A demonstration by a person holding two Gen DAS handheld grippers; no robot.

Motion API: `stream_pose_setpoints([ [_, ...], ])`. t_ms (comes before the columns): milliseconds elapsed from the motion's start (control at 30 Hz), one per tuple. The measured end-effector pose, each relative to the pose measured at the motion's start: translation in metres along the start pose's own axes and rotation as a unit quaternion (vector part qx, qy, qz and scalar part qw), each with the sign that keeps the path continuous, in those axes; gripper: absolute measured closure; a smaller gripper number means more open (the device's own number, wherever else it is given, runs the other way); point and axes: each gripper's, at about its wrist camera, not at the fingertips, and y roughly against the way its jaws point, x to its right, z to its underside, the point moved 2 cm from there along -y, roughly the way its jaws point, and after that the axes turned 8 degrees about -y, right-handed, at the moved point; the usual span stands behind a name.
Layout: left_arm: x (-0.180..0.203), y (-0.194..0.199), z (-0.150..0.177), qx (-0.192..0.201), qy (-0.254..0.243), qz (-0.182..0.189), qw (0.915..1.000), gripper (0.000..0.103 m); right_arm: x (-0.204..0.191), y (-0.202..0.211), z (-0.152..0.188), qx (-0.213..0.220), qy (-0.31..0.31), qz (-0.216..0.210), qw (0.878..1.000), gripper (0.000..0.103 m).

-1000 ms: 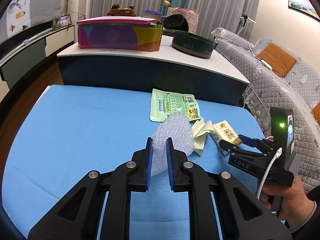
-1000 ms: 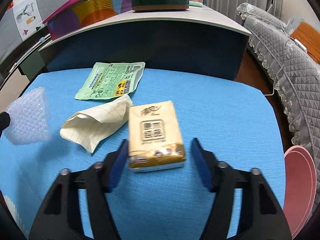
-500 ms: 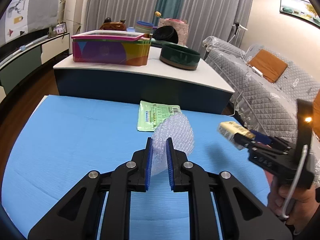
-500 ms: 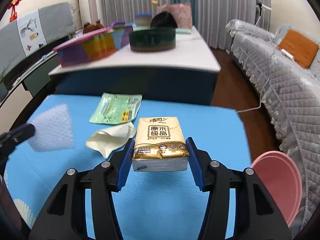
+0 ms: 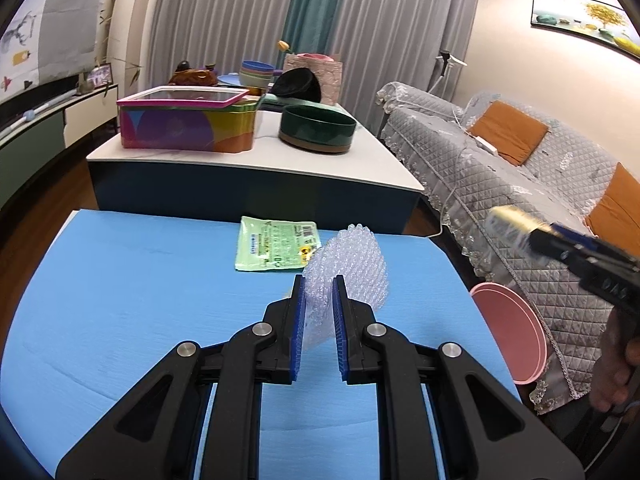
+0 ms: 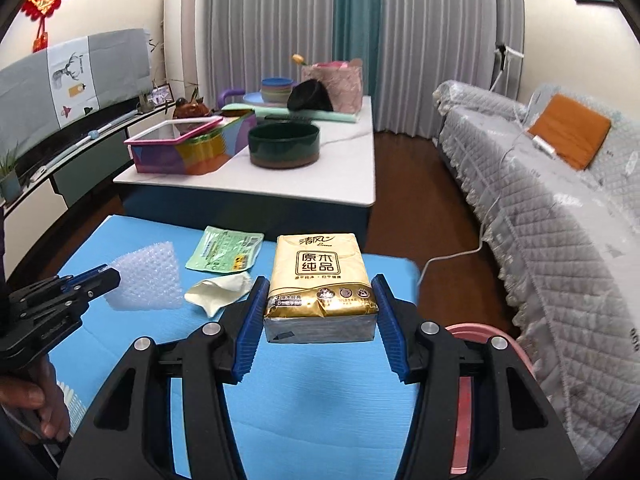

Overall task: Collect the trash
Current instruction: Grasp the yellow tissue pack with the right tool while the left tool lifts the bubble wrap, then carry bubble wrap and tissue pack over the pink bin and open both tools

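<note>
Two tools (image 5: 318, 312) (image 6: 320, 320), two wrappers (image 5: 276, 244) (image 6: 218, 296) below.

The right gripper (image 6: 318, 312) has lifted the tissue pack (image 6: 318, 276) off the blue mat (image 6: 320, 412) — a second ago the pack lay flat there between jaws standing wider; now both pads press its sides and it hangs in the air. The left gripper (image 5: 318, 320), with the bubble wrap (image 5: 348, 268), has risen a little too. Below the pack, the pink bin (image 6: 508, 344) has come further into sight, and the crumpled paper (image 6: 218, 292) has dropped back to the left of the right gripper.
</note>
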Motion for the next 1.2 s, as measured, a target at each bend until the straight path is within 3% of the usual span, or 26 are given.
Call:
stream_pose_setpoints([
  [133,0.015,-0.004,0.003,-0.003,-0.013,0.005,0.9999,0.089,0.024,0.006,0.013,0.014,-0.008,0.017,1.000,0.051],
  [300,0.037,-0.013,0.010,-0.015,-0.034,0.011,0.9992,0.089,0.053,-0.005,0.035,-0.006,-0.043,0.032,0.999,0.051],
  [533,0.078,-0.028,0.017,-0.025,-0.062,0.034,0.9972,0.089,0.084,-0.008,0.052,-0.011,-0.037,0.051,0.998,0.051],
  [800,0.124,-0.046,0.021,-0.037,-0.084,0.067,0.9935,0.089,0.114,-0.002,0.054,-0.003,-0.052,0.066,0.996,0.051],
  [1200,0.184,-0.062,0.011,-0.047,-0.110,0.100,0.9878,0.089,0.190,0.007,0.053,-0.001,-0.134,0.101,0.986,0.051],
])
